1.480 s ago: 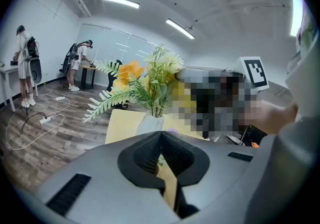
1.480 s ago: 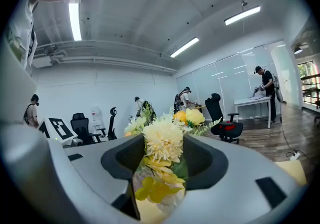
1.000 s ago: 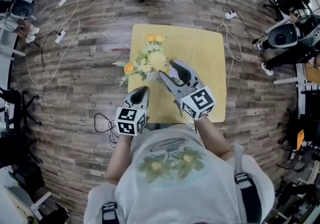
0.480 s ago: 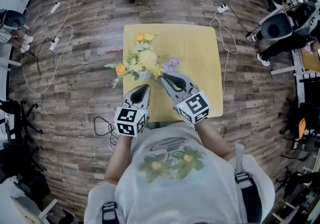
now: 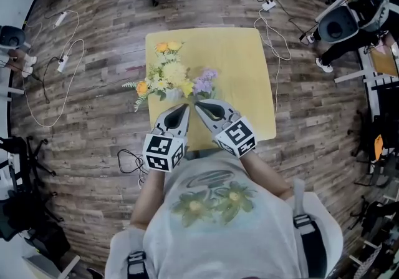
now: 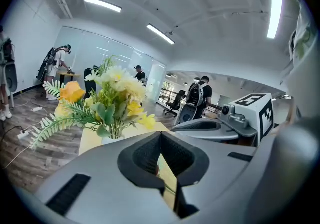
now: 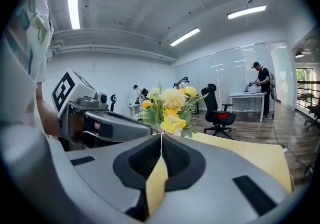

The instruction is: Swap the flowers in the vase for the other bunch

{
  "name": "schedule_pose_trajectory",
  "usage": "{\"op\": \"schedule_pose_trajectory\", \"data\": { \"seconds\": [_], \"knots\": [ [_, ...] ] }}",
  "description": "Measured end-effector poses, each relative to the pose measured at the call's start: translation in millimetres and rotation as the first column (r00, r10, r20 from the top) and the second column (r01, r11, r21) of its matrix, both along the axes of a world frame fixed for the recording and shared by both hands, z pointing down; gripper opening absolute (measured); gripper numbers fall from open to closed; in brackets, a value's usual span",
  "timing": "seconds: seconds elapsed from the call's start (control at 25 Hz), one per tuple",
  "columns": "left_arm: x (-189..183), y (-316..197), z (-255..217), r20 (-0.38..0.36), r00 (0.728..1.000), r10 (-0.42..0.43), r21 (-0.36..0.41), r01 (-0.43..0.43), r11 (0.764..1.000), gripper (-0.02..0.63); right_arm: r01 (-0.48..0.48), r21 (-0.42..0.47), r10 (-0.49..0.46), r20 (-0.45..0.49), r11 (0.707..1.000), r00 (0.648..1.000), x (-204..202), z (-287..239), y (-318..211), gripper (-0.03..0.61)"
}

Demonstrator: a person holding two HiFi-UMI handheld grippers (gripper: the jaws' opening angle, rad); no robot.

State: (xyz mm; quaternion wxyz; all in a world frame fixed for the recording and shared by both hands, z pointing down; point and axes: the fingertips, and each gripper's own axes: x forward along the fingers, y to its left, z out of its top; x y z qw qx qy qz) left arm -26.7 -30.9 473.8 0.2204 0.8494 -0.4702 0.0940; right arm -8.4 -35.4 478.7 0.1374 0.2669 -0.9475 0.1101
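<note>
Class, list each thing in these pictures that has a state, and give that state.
Vase: upright on the table.
Yellow flowers: standing in the vase.
Purple flowers: beside the yellow flowers, not gripped.
Left gripper: shut, empty.
Right gripper: jaws just closed, shut, nothing between them.

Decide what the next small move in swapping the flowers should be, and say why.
Probably open the jaws of the left gripper and ease it toward the stems of the yellow bunch. That bunch still stands in the vase, the purple bunch sits beside it on the table, and the left gripper's jaws are shut on nothing.
</note>
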Motion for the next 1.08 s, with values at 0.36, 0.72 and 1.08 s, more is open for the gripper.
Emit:
{"op": "schedule_pose_trajectory", "data": {
  "seconds": [0.36,0.72,1.08],
  "knots": [
    [21.3,-1.8,1.5,0.003,0.999,0.050,-0.010,-0.050,0.999,0.018,-0.037,-0.041,0.038,0.009,0.998,0.999,17.4,5.2,5.1,0.041],
    [34.9,2.0,1.4,0.006,0.996,0.085,-0.016,-0.085,0.996,0.018,-0.067,-0.063,0.068,0.018,0.996,0.998,29.9,6.2,9.3,0.041],
    [38.5,7.6,2.8,0.004,0.995,0.100,-0.020,-0.100,0.995,0.017,-0.084,-0.069,0.085,0.013,0.994,0.996,34.8,8.2,14.6,0.041]
  ]
}}
